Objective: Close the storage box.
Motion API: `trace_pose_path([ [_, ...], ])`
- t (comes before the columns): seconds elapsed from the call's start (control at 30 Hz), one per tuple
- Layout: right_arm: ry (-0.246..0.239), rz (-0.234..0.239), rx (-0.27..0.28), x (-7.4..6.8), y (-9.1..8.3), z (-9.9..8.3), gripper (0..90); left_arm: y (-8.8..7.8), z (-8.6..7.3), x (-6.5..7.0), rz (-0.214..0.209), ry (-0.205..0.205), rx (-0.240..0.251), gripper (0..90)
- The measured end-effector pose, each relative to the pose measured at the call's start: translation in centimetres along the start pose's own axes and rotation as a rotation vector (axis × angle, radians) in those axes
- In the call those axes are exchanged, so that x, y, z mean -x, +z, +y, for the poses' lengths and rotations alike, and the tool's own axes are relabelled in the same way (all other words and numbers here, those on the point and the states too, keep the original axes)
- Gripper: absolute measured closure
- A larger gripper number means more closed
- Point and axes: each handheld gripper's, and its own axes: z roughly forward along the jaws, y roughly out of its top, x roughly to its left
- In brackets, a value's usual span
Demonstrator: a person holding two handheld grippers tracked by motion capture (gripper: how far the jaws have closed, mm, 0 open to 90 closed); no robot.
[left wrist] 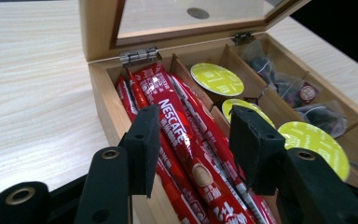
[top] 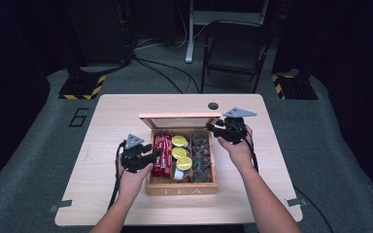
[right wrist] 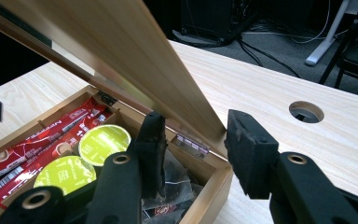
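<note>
A: Left gripper view puts the red sticks (left wrist: 182,140) straight ahead of the left gripper (left wrist: 193,154), lying in the box (left wrist: 102,100) compartment nearest its left jaw. The top stick runs up between the two pads, which stand apart and do not seem to press on it.

B: So the jaws are spread, nothing pinched?

A: That is how it reads. In the high view the left gripper (top: 151,158) hangs over the left edge of the box (top: 182,188), at the near end of the sticks (top: 161,154).

B: How would a stick handle?

A: Light and thin, by the look of it: a glossy foil sachet, probably slippery, soft enough to bend or crease under a hard squeeze. A pinch across its narrow width, near the middle or the near end, seems best; its neighbours lie touching it, so one pad could catch a second stick.

B: Which way does it point?

A: Its long axis runs away from the left gripper toward the hinges, along the compartment, lying nearly flat.

B: And the right gripper?

A: Right gripper (right wrist: 193,140) has its jaws on either side of the lid (right wrist: 121,56) edge by the far right corner, one inside over the tea bags (right wrist: 177,184), one outside. Whether the pads truly clamp the lid cannot be told.
</note>
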Motion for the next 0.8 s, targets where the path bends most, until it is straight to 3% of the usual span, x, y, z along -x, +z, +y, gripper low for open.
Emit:
trace_pose_path([
  [0.27,-0.009,0.003,0.003,0.0,0.0,-0.1,57.9,2.1,-0.3,0.3,0.043,0.029,-0.057,58.2],
  [0.53,-0.01,0.005,0.001,0.0,-0.1,-0.2,57.8,3.0,-0.5,0.2,0.08,0.03,-0.079,58.7],
  [0.7,-0.007,0.005,0.004,0.0,-0.1,-0.2,57.8,3.0,-0.5,0.3,0.091,0.026,-0.089,67.5],
  [0.73,-0.005,0.005,0.004,0.0,-0.1,-0.2,57.8,2.9,-0.5,0.4,0.103,0.057,-0.098,69.8],
  [0.8,-0.004,0.006,0.005,0.0,0.0,-0.2,57.8,2.9,-0.6,0.5,0.114,0.062,-0.097,72.6],
])
